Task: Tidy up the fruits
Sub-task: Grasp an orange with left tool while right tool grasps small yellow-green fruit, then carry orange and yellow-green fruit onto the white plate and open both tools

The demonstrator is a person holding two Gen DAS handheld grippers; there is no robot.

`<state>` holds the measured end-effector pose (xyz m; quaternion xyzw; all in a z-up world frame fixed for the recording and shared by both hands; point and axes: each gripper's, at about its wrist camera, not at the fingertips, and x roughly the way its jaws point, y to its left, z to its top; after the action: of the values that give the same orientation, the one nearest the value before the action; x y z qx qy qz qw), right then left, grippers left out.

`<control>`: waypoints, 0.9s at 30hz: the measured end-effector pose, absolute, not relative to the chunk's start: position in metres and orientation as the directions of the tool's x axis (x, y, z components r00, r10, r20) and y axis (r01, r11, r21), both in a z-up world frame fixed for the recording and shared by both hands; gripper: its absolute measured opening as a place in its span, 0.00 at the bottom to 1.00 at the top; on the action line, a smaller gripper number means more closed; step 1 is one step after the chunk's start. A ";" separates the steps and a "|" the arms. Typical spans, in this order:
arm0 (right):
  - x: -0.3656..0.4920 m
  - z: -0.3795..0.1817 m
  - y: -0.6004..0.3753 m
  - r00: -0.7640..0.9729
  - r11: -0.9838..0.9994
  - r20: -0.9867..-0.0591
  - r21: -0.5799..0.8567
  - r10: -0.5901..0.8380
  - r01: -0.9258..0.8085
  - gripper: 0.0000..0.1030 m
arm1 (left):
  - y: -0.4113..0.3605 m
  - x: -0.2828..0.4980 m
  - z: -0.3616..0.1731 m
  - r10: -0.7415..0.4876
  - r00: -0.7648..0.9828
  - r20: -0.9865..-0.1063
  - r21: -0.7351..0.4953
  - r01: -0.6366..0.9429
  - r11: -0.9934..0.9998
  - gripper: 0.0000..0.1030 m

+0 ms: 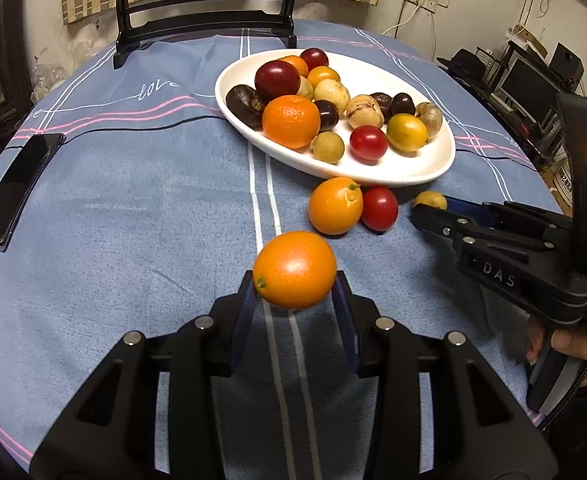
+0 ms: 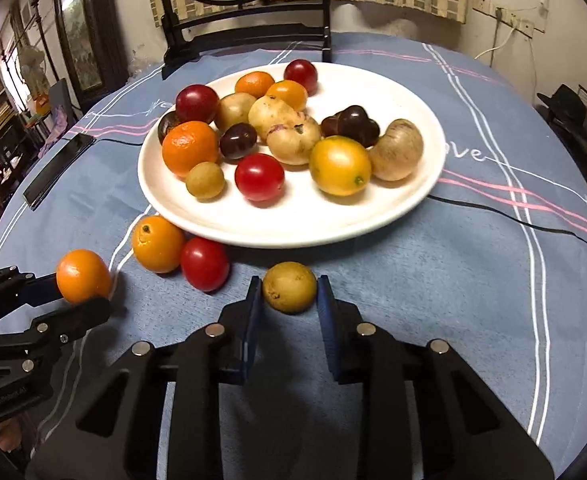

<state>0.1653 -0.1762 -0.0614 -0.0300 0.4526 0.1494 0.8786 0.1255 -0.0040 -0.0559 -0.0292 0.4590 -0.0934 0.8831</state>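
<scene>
Left wrist view: left gripper [image 1: 295, 292] narrowed onto a small orange fruit [image 1: 294, 269], pads pressing both sides, fruit lifted clear of the tabletop [image 1: 133, 200]. Right wrist view: right gripper [image 2: 289, 294] drawn in to nearly its tightest around a small tan fruit [image 2: 289, 287], pads at its flanks, fruit low over the cloth just near of the plate.

Left on the cloth between the two grippers: another orange fruit [image 2: 157, 244] touching a red fruit [image 2: 204, 263], both just beside the near rim of the white plate [image 2: 293, 224].

Risks, as judged: round, smooth fruit pinched only at the finger ends, so likely to squirt out under a quick swing; either gripper liable to nudge the loose pair into rolling; a careless drop onto the crowded plate apt to knock a neighbour over the low rim.

On the plate: a mixed heap of orange, red, dark purple, yellow and pale tan fruits, crowded toward the far and left side, bare near its right and near edge.
</scene>
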 end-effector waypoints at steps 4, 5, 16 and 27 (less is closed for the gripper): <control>0.154 -0.056 -0.185 0.557 0.953 -0.789 0.117 0.261 -0.280 0.28 | -0.006 0.121 -0.050 -0.189 0.571 -0.799 -0.130 0.144 0.981 0.38; 0.150 -0.053 -0.188 0.562 0.952 -0.783 0.126 0.268 -0.279 0.28 | -0.006 0.120 -0.049 -0.188 0.573 -0.798 -0.128 0.144 0.981 0.38; 0.114 -0.026 -0.210 0.622 0.946 -0.719 0.169 0.310 -0.275 0.28 | -0.022 0.106 -0.026 -0.189 0.608 -0.772 -0.096 0.182 0.979 0.38; 0.114 0.003 -0.220 0.676 0.940 -0.656 0.186 0.336 -0.287 0.28 | -0.043 0.121 0.009 -0.210 0.649 -0.731 -0.062 0.243 0.968 0.38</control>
<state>0.1136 -0.2204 0.0026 0.0336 0.3650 0.1700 0.9147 0.1208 -0.0430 0.0087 0.0207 0.4001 -0.1250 0.9077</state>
